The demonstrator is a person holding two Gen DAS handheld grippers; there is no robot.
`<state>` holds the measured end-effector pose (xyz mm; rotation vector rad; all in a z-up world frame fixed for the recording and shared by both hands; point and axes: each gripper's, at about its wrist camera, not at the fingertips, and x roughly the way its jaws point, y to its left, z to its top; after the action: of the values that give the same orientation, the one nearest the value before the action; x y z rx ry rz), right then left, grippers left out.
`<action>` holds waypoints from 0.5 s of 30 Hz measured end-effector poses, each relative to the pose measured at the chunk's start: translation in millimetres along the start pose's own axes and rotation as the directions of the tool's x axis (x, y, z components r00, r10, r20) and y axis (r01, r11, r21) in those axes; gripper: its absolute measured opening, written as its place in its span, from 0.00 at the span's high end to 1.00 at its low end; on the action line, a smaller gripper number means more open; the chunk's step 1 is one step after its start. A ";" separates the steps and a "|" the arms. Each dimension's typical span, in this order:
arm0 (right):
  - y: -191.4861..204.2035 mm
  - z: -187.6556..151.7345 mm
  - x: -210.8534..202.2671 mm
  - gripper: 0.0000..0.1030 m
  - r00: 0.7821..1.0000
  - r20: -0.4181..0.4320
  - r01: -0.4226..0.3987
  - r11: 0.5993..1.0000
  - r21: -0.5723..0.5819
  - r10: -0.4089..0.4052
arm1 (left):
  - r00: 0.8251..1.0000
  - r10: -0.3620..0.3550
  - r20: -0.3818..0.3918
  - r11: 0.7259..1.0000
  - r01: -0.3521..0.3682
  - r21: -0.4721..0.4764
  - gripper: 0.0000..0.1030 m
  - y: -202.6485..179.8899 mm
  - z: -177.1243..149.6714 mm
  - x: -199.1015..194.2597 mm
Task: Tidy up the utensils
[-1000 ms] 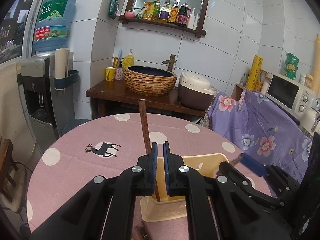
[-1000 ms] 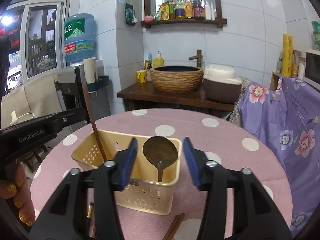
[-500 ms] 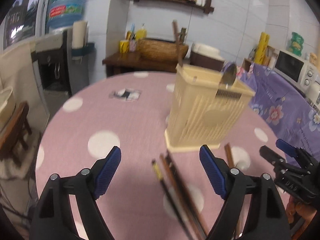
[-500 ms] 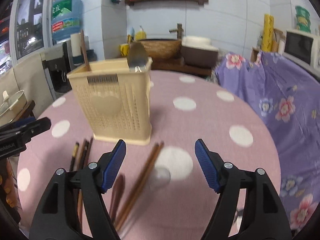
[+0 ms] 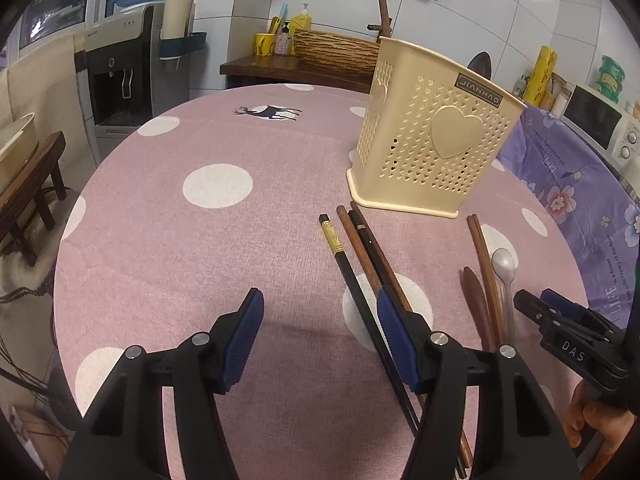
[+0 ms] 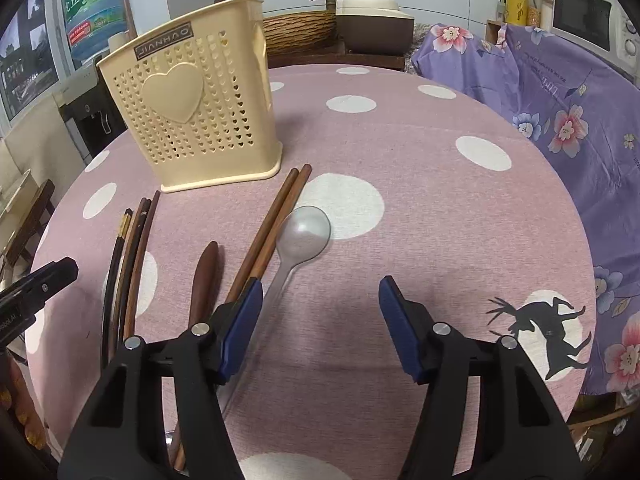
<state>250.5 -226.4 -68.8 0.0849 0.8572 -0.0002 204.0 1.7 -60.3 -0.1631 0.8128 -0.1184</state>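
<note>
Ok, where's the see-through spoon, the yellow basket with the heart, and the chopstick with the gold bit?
clear spoon (image 6: 305, 232): right wrist view, on its bowl.
yellow basket (image 6: 236, 92): right wrist view, on its holey front wall.
gold-banded chopstick (image 5: 333, 235): left wrist view, on the gold band.

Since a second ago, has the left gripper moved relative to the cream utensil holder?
Yes. The left gripper was above the cream utensil holder; it now sits lower and nearer the camera side, over the pink tablecloth, fingers closing on nothing.

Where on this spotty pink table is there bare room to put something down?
Left of the black chopstick, toward the deer print, the cloth is bare. So is the stretch right of the clear spoon. In front of the cream holder it is crowded with chopsticks and spoons.
</note>
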 end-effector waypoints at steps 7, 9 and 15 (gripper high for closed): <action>13.7 0.6 11.3 0.53 0.999 -0.050 0.009 1.000 -0.028 -0.010 | 1.000 0.002 -0.013 1.000 -0.002 0.003 0.43 -4.8 -4.2 3.2; 16.5 0.6 12.1 0.58 0.998 -0.052 0.016 0.999 -0.049 -0.019 | 1.000 0.002 -0.018 1.000 -0.002 0.007 0.43 -5.7 -4.8 3.8; 1.4 3.1 10.6 0.84 0.998 -0.070 -0.002 0.997 -0.081 -0.004 | 1.000 0.005 -0.024 1.000 -0.005 0.010 0.43 -5.4 -5.1 3.8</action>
<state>259.9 -225.0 -74.7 0.0080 0.9265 0.0365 202.6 -4.7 -65.5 -0.1507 0.8362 -0.1194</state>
